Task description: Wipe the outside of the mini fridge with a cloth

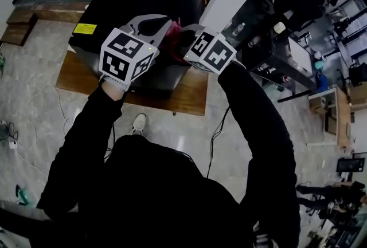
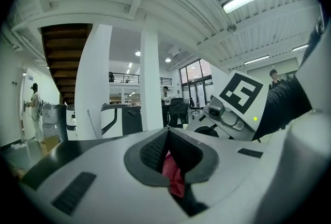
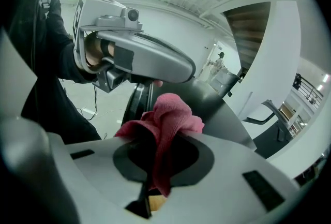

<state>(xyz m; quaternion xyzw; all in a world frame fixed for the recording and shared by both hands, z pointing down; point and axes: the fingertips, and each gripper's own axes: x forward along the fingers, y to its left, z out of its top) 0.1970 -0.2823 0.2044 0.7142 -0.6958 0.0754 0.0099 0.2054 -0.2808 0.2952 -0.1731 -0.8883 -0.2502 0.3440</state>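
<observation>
Cloth (image 1: pixel 174 40), red and bunched, is hanging over the front of the black mini fridge (image 1: pixel 132 0) top, pinched from both sides: the left gripper (image 2: pixel 168 141) is clamping a small fold with its jaws pressed together, and the right gripper (image 3: pixel 156 166) is squeezing a bigger wad, its jaws closed on it. The fridge is sitting on a wooden platform (image 1: pixel 189 98)
</observation>
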